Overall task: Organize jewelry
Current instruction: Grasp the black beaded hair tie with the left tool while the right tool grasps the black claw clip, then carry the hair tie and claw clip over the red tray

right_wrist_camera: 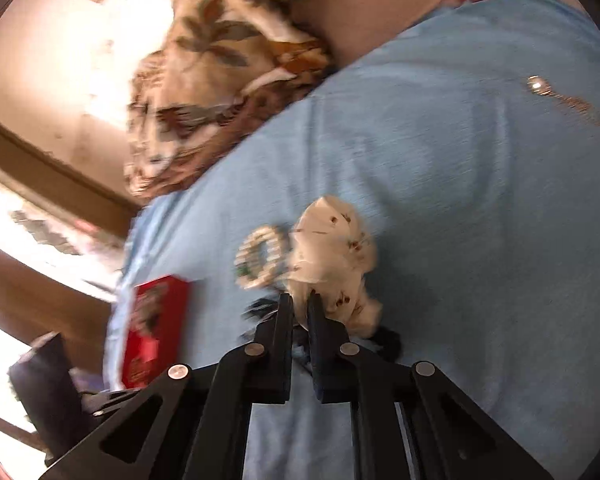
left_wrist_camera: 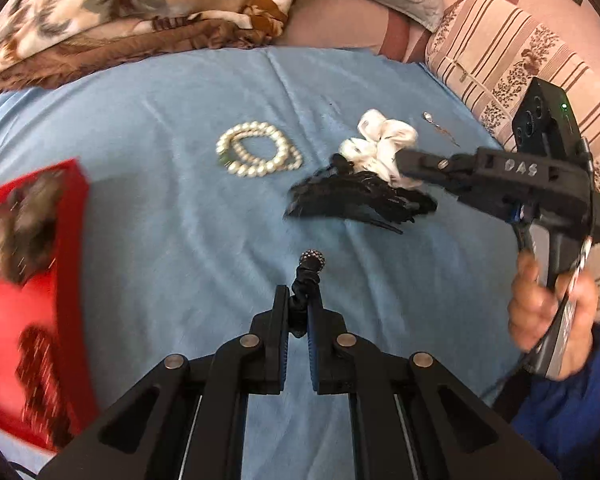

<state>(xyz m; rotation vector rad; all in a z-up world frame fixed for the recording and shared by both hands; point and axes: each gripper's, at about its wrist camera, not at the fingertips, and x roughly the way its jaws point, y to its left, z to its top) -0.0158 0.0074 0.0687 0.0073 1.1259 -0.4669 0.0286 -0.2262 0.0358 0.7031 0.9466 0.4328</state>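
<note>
- Since both pairs of tongs are closed on soft goods, handling is judged forgiving: the pieces held look light, limp and unlikely to break, though loose ends may dangle or snag.
- The left gripper (left_wrist_camera: 298,304) is seen pinched tight on a black twisted cord (left_wrist_camera: 304,284), which ends in a studded bead (left_wrist_camera: 312,260) standing clear just beyond the fingertips; the cord itself is judged the better place to be gripped, as the bead looks hard and could slip.
- The right gripper (right_wrist_camera: 300,308) is closed on the near edge of a white patterned scrunchie (right_wrist_camera: 332,256), whose gathered cloth is squeezed between the pads; any fold should serve as a hold.
- A black feathered piece (left_wrist_camera: 360,200) lies on the blue cloth (left_wrist_camera: 180,240) under and beside the scrunchie; it is judged fragile and best taken by its base.
- A pearl bracelet (left_wrist_camera: 258,154), coiled in a double ring, rests apart to the left; it is judged heavier and smooth, so slip is likely.
- A small silver pendant and chain (right_wrist_camera: 540,86) lies well apart at the far side.
- A red box (left_wrist_camera: 32,300) sits at the left edge of the cloth, blurred.
</note>
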